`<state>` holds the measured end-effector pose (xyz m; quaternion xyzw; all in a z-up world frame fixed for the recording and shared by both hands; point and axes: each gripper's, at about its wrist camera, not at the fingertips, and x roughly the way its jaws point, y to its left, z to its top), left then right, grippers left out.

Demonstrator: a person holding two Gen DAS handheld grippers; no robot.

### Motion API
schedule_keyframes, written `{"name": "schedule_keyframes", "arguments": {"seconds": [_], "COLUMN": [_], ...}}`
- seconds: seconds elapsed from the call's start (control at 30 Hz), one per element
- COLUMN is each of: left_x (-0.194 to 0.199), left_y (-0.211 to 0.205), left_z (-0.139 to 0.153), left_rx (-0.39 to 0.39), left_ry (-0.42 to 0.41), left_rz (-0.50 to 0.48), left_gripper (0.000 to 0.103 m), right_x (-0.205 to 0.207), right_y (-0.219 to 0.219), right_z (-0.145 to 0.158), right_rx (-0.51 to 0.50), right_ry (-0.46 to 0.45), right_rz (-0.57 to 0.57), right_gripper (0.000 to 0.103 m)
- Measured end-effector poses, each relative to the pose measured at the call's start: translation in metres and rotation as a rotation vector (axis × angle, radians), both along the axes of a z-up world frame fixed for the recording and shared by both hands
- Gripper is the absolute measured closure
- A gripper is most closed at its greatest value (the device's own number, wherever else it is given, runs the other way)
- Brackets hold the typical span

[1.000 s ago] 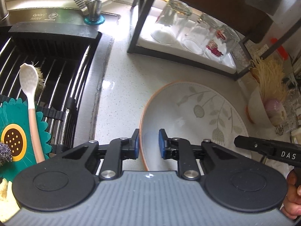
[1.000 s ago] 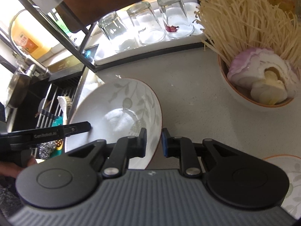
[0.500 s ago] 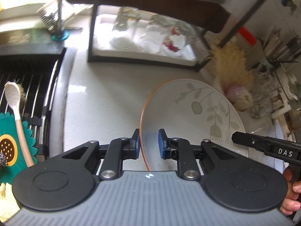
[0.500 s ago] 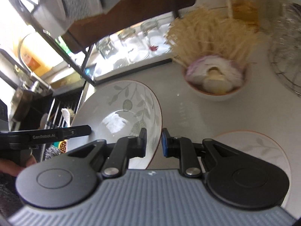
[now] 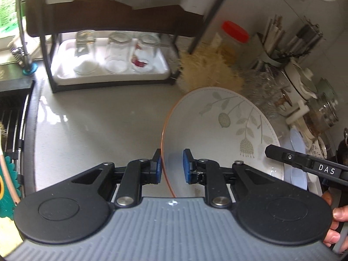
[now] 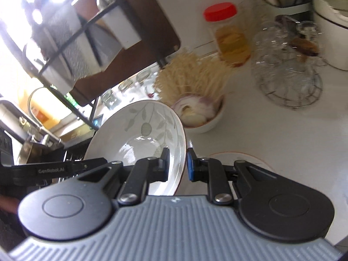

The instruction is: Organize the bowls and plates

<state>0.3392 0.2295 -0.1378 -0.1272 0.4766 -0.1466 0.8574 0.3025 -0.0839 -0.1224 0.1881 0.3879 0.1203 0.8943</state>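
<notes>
both the left gripper and right gripper have their fingers nearly closed, pinching opposite rims of the leaf-patterned bowl, carrying it above the surface; next it needs lowering level onto the plate.

Right gripper pinches the leaf-patterned bowl's rim.

A deep white ceramic bowl with grey-green leaf sprigs and a thin orange rim hangs tilted above the pale countertop, pinched at opposite edges. A second white plate with an orange rim lies flat on the counter just beyond it.
</notes>
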Motion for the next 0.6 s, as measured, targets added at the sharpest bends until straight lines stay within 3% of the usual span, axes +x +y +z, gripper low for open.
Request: {"name": "schedule_keyframes", "arguments": {"seconds": [0.4, 0.6], "left_x": [-0.015, -0.021], "left_y": [-0.051, -0.08], "left_z": [-0.009, -0.012], "left_rx": [0.022, 0.074], "left_ry": [0.034, 0.039], "left_rz": [-0.031, -0.04], "left_gripper": [0.08, 0.08], "right_x": [-0.03, -0.035], "right_y": [-0.049, -0.067], "right_z": [-0.015, -0.026], "right_rx": [0.015, 0.003], "right_ry": [0.023, 0.068], "right_rz": [-0.037, -0.042], "right_gripper": [0.084, 0.084]}}
